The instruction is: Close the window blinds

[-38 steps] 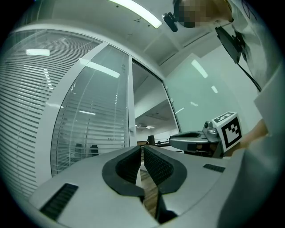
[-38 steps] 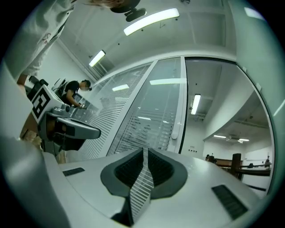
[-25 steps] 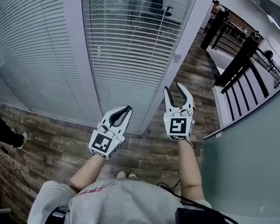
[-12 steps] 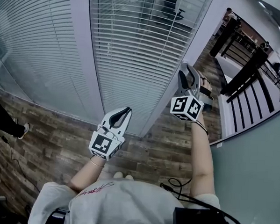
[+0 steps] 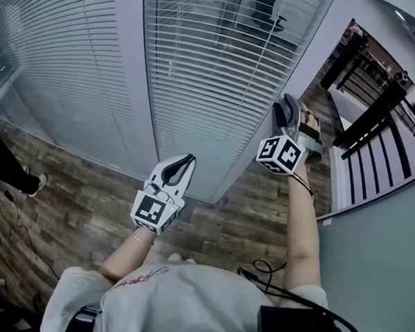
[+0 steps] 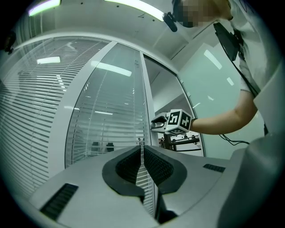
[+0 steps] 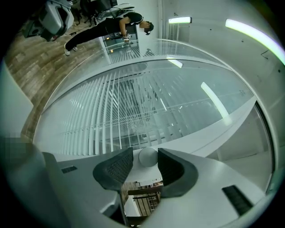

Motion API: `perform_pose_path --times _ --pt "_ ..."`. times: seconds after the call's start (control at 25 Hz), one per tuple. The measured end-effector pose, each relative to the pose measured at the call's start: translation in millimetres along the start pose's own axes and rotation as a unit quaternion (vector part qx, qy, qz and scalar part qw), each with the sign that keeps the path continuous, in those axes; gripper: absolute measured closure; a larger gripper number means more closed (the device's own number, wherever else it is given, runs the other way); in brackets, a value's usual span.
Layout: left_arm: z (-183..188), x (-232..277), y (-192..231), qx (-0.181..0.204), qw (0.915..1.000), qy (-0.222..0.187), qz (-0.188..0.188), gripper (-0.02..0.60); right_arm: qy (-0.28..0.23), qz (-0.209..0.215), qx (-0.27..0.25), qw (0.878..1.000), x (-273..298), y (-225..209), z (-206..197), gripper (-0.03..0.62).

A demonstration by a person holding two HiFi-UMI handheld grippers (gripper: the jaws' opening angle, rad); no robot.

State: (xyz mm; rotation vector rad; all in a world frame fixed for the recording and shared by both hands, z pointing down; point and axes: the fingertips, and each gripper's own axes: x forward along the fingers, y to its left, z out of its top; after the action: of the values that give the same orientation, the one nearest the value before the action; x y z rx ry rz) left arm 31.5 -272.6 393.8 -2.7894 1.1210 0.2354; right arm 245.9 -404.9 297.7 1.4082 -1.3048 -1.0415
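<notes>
Standing right up against a glass partition here, with the blinds point(image 5: 212, 79) hanging inside the pane straight ahead and a second slatted pane point(image 5: 53, 70) off to the left. The slats in the middle pane are tilted so you can see between them; there's a dark office chair point(image 5: 263, 5) visible on the far side. The right gripper point(image 5: 283, 103) is held out level and rolled onto its side, up at the white frame post point(image 5: 306, 70) on the right edge of that pane. Its own camera shows a small round knob point(image 7: 148, 156) on the post sitting right between the two jaws. The jaws have just been opening and now stand wide. There's a sliver of space on either side of the knob, so the pads aren't pinching it. The left gripper point(image 5: 187, 158) is lower and closer to the body, pointing at the bottom of the blinds, well apart from the glass. Its jaws are pressed together with only a hairline slit between them and nothing caught in there. Below is wood plank flooring point(image 5: 81, 190), a dark railing point(image 5: 377, 108) runs off to the right, and another person in dark clothes point(image 7: 107, 26) shows up further along the partition in the right gripper view.
</notes>
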Motion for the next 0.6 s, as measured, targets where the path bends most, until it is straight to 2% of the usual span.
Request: perform_pose_path --times 0.12,0.2,0.44,0.6 --pt "-1 1 0 0.002 1.0000 -0.001 -0.001 0.561 -0.006 -0.010 0.021 1.000 -1 -4 2 0.427" --pt "-1 2 -1 0.003 1.0000 -0.003 -0.002 0.561 -0.009 -0.018 0.042 0.999 -2 -8 4 0.455" --pt "-1 6 -5 0.001 1.0000 0.000 -0.007 0.561 -0.018 -0.027 0.062 0.998 -2 -9 3 0.462" --pt "0 6 -5 0.000 1.0000 0.001 -0.006 0.561 -0.025 -0.035 0.109 0.993 -4 -11 3 0.462"
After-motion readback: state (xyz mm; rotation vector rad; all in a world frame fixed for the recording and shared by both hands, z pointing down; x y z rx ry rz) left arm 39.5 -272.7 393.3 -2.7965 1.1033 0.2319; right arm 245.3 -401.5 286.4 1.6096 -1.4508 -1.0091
